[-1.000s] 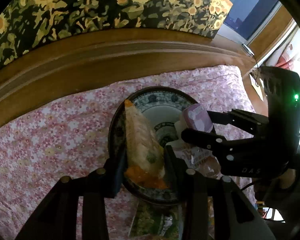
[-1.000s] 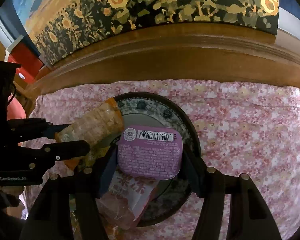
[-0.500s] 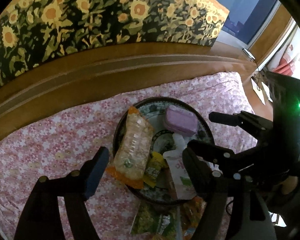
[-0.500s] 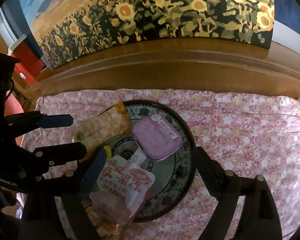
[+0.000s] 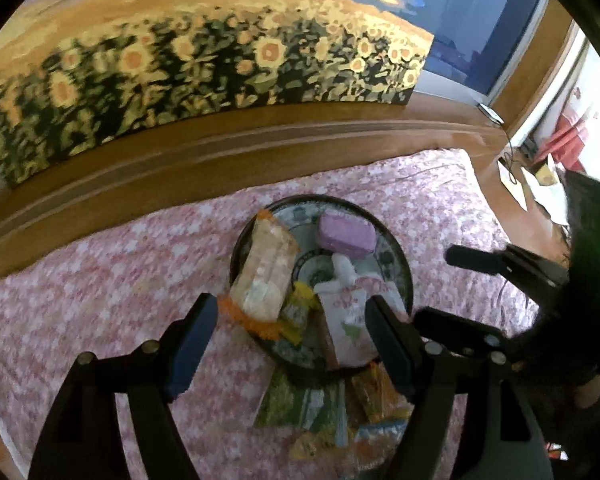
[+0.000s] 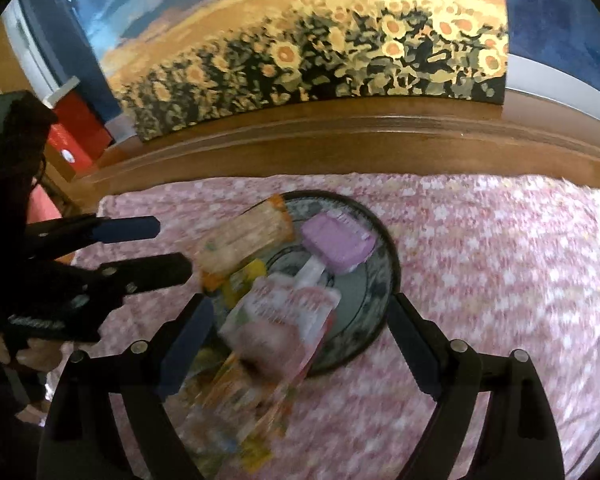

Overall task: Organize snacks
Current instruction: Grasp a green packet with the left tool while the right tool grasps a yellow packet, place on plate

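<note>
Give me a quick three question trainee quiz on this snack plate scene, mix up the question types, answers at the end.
1. True or false: the purple tub lies on the patterned plate.
2. Multiple choice: what is between the fingers of the left gripper? A) a clamped cracker pack B) nothing gripped, they stand apart above the plate C) a cup
3. Fill in: the long cracker pack lies toward the plate's ____ side, seen from the left wrist.

Key: 1 true. 2 B. 3 left.
</note>
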The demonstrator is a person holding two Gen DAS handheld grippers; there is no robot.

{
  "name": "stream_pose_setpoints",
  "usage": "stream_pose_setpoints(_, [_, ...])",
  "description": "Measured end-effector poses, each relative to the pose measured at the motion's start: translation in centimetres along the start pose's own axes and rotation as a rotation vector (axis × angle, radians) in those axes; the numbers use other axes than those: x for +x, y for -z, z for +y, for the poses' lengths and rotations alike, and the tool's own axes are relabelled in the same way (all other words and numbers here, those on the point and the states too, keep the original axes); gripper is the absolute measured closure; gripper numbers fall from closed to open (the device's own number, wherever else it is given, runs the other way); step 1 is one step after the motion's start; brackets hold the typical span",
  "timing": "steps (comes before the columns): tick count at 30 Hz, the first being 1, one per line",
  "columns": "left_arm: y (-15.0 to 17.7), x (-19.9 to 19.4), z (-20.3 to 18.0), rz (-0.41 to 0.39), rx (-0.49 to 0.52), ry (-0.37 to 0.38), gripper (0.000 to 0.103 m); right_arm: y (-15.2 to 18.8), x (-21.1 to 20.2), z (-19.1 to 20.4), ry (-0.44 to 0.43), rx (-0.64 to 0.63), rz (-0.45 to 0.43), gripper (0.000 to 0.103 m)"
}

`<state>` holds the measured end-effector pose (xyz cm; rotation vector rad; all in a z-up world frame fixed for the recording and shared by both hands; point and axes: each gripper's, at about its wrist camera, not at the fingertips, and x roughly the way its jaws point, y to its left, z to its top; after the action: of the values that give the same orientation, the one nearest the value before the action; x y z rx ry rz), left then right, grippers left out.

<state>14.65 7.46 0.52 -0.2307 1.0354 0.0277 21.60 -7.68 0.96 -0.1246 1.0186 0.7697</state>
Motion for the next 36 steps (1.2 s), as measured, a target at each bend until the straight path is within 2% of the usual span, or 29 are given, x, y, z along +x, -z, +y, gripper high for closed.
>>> stream_pose_setpoints(6, [4.6, -0.9, 1.4, 0.040, -0.065, -0.055, 0.023, 4.3, -1.7, 2.2, -0.061, 0.030, -0.002, 0.013])
stream_pose_setpoints(11, [7.9, -0.2, 1.1, 0.093, -0.093, -0.010, 0.023, 6.7, -0.1, 2.6, -0.044, 0.007, 0.062, 0.013])
stream_pose_setpoints(14, [8.3, 1.0, 0.3, 0.112, -0.077, 0.001, 0.023, 6.7, 1.0, 1.6, -0.057, 0.052, 0.081, 0.014])
stream_pose_setpoints(16, [8.1, 2.0, -0.1, 0.119, -0.067, 0.015, 0.023, 6.4, 1.6, 0.8, -0.105, 0.099, 0.079, 0.021])
stream_pose_setpoints(18, [7.7, 3.1, -0.1, 0.136, -0.065, 0.034, 0.023, 6.0, 2.1, 0.5, -0.113, 0.118, 0.071, 0.024])
stream_pose_setpoints(19, [7.6, 3.6, -0.1, 0.147, -0.063, 0.048, 0.023, 5.9, 2.3, 0.4, -0.125, 0.120, 0.070, 0.029])
stream_pose_setpoints(20, [7.5, 4.1, -0.1, 0.162, -0.060, 0.047, 0.023, 5.8, 2.7, 0.4, -0.140, 0.125, 0.075, 0.035])
stream_pose_setpoints(21, [7.4, 4.6, -0.1, 0.175, -0.051, 0.044, 0.024, 5.8, 3.3, 0.4, -0.161, 0.133, 0.095, 0.052])
stream_pose_setpoints(22, [7.4, 4.8, 0.0, 0.174, -0.041, 0.054, 0.026, 5.8, 3.5, 0.4, -0.160, 0.132, 0.103, 0.063])
stream_pose_setpoints(23, [7.2, 4.7, 0.1, 0.163, -0.039, 0.065, 0.033, 5.7, 3.3, 0.6, -0.159, 0.130, 0.096, 0.063])
stream_pose_setpoints(25, [7.0, 4.3, 0.4, 0.161, -0.047, 0.087, 0.052, 5.7, 2.8, 0.7, -0.197, 0.140, 0.092, 0.069])
stream_pose_setpoints(27, [7.1, 3.5, 0.6, 0.153, -0.047, 0.108, 0.056, 5.8, 1.8, 0.9, -0.204, 0.148, 0.078, 0.069])
stream_pose_setpoints(30, [7.2, 1.9, 0.7, 0.132, -0.040, 0.098, 0.057, 5.9, 0.4, 1.1, -0.206, 0.155, 0.060, 0.070])
stream_pose_setpoints(36, [5.9, -1.4, 0.8, 0.059, -0.048, 0.102, 0.057, 4.2, -1.9, 0.8, -0.213, 0.165, -0.005, 0.071])
